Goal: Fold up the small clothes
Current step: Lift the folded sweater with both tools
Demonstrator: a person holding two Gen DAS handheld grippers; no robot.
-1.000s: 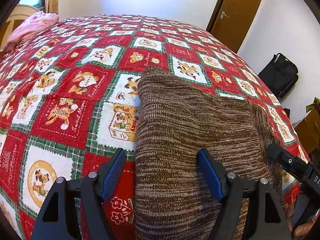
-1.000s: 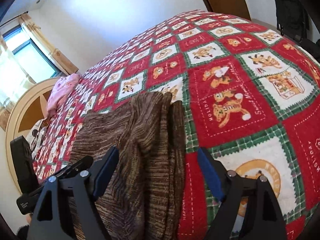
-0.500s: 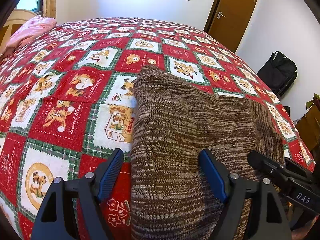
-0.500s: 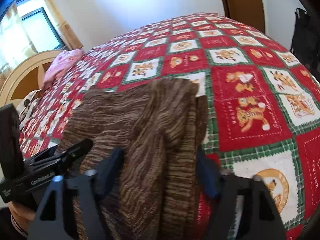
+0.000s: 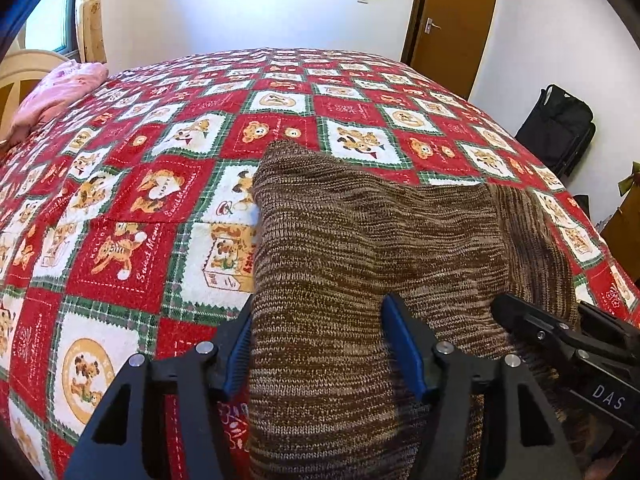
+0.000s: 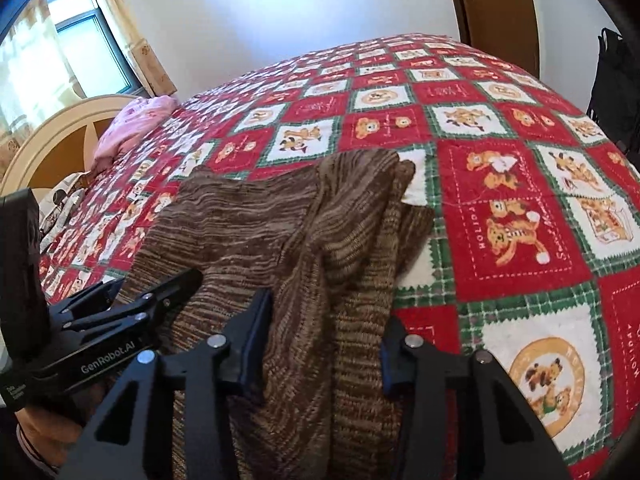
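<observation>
From the left wrist, the brown sweater lies on the bed's red bear blanket, filling the middle and the 6 o'clock part. The left gripper has just been closing, and its blue pads now squeeze the sweater's near left edge. The right gripper pokes in at 4 o'clock. A pink cloth sits at 10 o'clock.

From the right wrist, the right gripper has been closing too. The sweater's bunched right edge sits between its pads, and it seems pinched, though one pad is partly hidden. The left gripper shows at 8 o'clock.
</observation>
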